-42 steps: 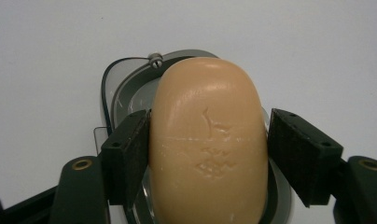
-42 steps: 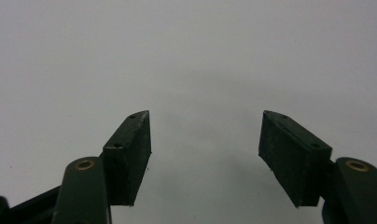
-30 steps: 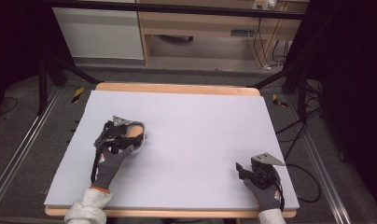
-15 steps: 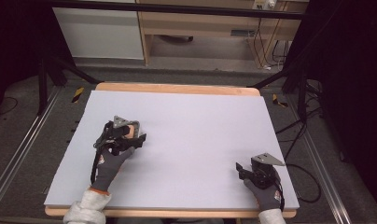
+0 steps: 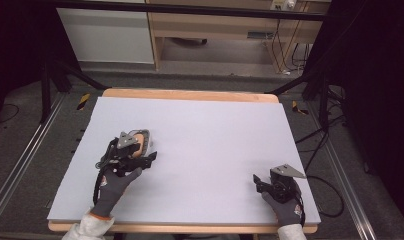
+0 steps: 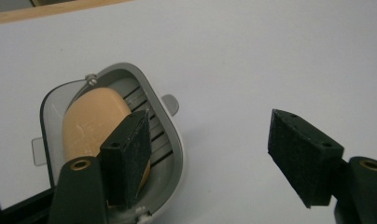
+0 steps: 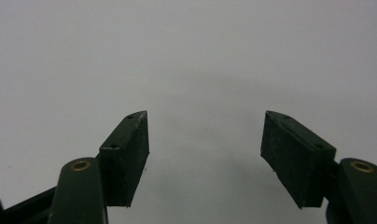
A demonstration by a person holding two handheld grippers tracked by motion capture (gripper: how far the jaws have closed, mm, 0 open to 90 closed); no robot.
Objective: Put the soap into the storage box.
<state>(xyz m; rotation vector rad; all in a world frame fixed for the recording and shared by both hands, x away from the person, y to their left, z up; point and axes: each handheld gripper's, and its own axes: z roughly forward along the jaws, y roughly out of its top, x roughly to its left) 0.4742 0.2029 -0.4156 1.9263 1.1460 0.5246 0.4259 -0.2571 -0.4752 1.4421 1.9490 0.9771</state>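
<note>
left gripper (image 5: pixel 140 150) edged forward | jaws spread over soap dish (image 6: pixel 170 135) | right gripper (image 5: pixel 270 182) jaws spread

1. The high view looks forward and down from above the person's side of the table (image 5: pixel 200 125), taking in the whole pale top, the left gripper (image 5: pixel 132 150), the right gripper (image 5: pixel 277 182) and the floor beyond.
2. The left gripper view rides low and close, looking along its own two jaws at the table surface; a grey soap dish (image 6: pixel 170 140) lies just ahead, under the jaw at the view's left.
3. The right gripper view sits just as near, facing bare tabletop between its parted jaws.
4. The high view and the left gripper view share the soap dish (image 5: pixel 142 140); all three share the tabletop.
</note>
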